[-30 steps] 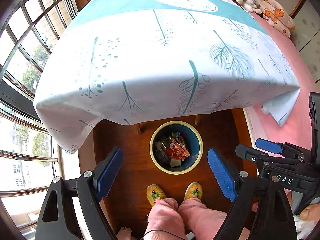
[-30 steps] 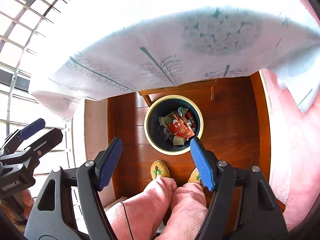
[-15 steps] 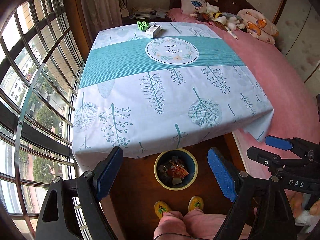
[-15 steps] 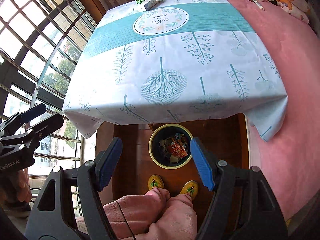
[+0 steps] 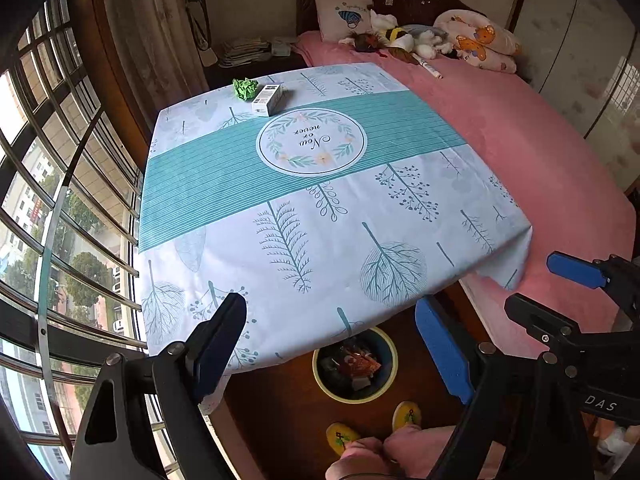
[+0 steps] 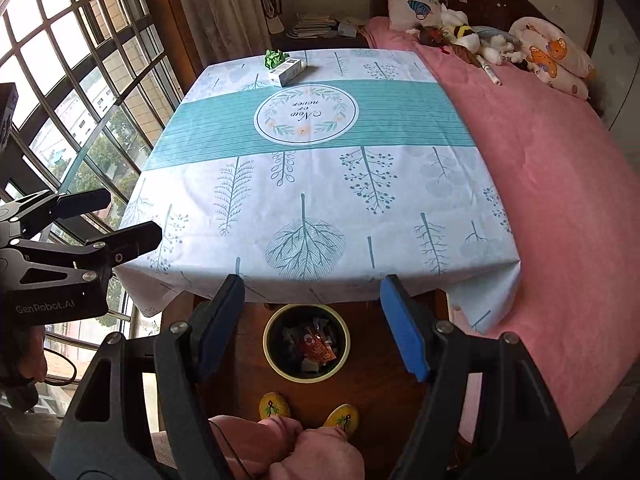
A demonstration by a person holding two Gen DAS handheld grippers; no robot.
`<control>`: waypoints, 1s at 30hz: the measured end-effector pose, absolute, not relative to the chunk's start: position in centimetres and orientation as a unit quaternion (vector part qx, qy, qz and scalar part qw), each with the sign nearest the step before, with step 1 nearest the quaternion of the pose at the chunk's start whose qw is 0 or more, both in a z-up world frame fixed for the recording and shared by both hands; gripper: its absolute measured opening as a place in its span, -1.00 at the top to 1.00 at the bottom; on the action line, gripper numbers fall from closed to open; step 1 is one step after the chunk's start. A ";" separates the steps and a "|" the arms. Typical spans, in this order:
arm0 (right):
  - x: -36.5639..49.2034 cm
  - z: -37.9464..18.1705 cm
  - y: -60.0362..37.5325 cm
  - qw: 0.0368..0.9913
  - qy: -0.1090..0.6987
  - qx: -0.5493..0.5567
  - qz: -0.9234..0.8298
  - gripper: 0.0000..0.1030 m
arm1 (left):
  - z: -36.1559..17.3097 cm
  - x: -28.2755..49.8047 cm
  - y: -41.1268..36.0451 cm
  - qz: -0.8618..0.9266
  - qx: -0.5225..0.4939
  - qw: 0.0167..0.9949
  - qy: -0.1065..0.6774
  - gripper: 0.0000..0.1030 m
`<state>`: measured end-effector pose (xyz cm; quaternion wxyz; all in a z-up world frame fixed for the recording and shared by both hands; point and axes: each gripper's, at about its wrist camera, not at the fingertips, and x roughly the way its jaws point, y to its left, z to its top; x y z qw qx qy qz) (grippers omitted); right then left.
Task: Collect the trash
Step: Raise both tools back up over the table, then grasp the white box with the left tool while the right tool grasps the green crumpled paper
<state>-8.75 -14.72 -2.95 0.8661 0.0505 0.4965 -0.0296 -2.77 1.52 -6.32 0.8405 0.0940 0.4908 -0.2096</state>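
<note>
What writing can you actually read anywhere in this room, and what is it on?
"Now or never": round emblem on the tablecloth, seen upside down.
"GenRobot.AI": body of the left hand-held gripper.
"DAS": body of the right hand-held gripper.
Small box by the green wad: print too small to read.
Wrappers in the bin: unreadable.

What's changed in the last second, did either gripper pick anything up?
No. Both the left gripper and right gripper rose from over the trash bin until the whole tabletop shows. Both stayed open and empty. The green paper wad and small box stayed put at the far edge.
</note>
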 end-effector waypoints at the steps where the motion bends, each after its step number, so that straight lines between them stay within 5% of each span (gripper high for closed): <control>1: -8.5 -2.8 -14.8 0.867 0.495 0.050 -0.034 -0.32 | -5.9 -2.2 1.4 -0.212 0.092 0.842 0.487 -0.70; 15: 0.9 -0.9 -18.2 0.877 0.478 0.032 -0.039 -0.32 | -3.8 7.7 -2.1 -0.188 0.126 0.855 0.466 -0.59; 21: 10.1 -2.3 -23.5 0.877 0.481 0.024 -0.002 -0.32 | -4.9 16.8 -5.8 -0.148 0.113 0.856 0.482 -0.36; 30: 27.0 -7.3 -34.0 0.857 0.512 0.033 0.043 -0.32 | -9.7 34.2 -13.1 -0.101 0.096 0.842 0.521 -0.35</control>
